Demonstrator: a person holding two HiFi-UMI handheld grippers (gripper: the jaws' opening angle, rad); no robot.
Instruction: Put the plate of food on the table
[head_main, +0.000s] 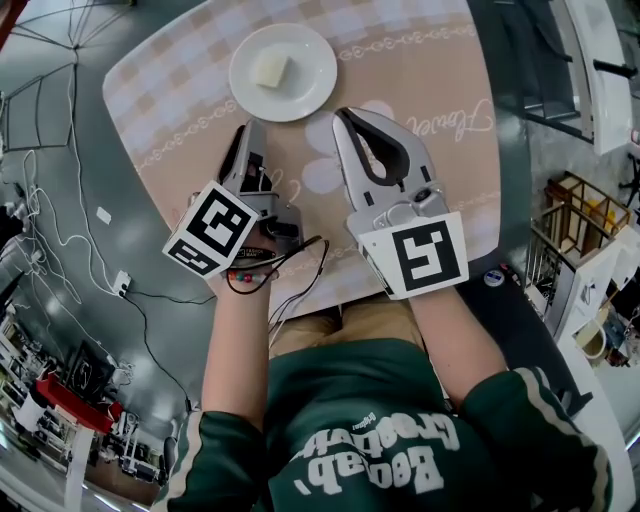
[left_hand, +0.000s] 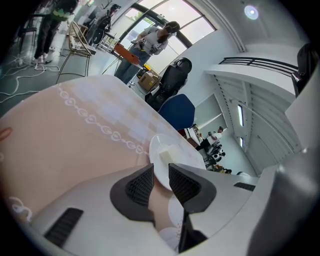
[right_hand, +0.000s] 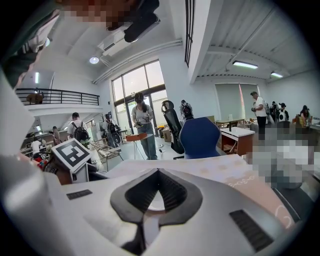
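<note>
Most of plate (right_hand: 154, 203) hidden behind right gripper (right_hand: 158, 170), tips touching; left gripper (left_hand: 161, 172) parted.

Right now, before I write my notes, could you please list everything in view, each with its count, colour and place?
round white plate: one, white, on the tablecloth, ahead of both grippers
cube-shaped piece of food: one, pale yellow, on the plate
patterned tablecloth: one, beige with white print, spread over the table
table: one, grey, under the cloth
office chair: one, blue, beyond the table
people: several, standing in the background room
floor cables: several, white and black, left of the table
left gripper: one, grey and black, jaws apart with nothing between them, close to the plate's near rim
right gripper: one, grey and black, jaws together, empty, over the cloth
green sweatshirt: one, on the person
</note>
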